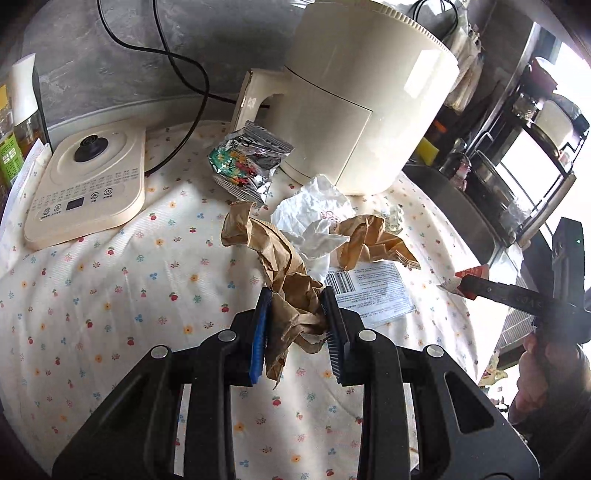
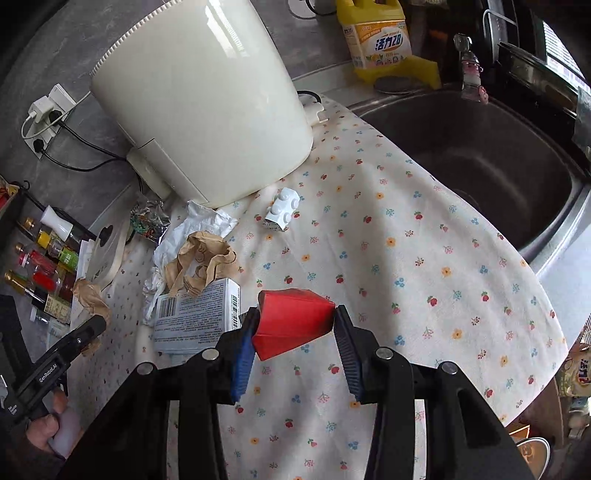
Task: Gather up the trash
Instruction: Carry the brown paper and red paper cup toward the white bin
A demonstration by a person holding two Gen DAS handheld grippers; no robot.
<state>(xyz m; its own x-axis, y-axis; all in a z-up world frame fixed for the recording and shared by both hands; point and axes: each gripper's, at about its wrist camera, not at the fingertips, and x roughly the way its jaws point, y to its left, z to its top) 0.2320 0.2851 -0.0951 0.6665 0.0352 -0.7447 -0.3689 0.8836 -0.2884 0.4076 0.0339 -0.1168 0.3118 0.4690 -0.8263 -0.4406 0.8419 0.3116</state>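
Observation:
My left gripper (image 1: 295,325) is shut on a crumpled brown paper strip (image 1: 288,291) that trails back over the floral cloth (image 1: 110,295). Behind it lie a crumpled white tissue (image 1: 314,218), a second brown paper piece (image 1: 365,240), a white printed box with a barcode (image 1: 373,291) and a foil snack wrapper (image 1: 247,158). My right gripper (image 2: 295,325) is shut on a red carton (image 2: 291,321), held above the cloth (image 2: 406,258). The box (image 2: 199,314), brown paper (image 2: 203,262) and tissue (image 2: 199,225) lie to its left. The right gripper also shows at the right edge of the left wrist view (image 1: 465,286).
A large cream appliance (image 1: 369,96) stands at the back, a kettle base (image 1: 88,181) on the left. A small white plastic piece (image 2: 282,210) lies near the appliance. A dark sink (image 2: 480,158) is to the right, a yellow detergent bottle (image 2: 376,33) behind it, and sauce bottles (image 2: 40,258) far left.

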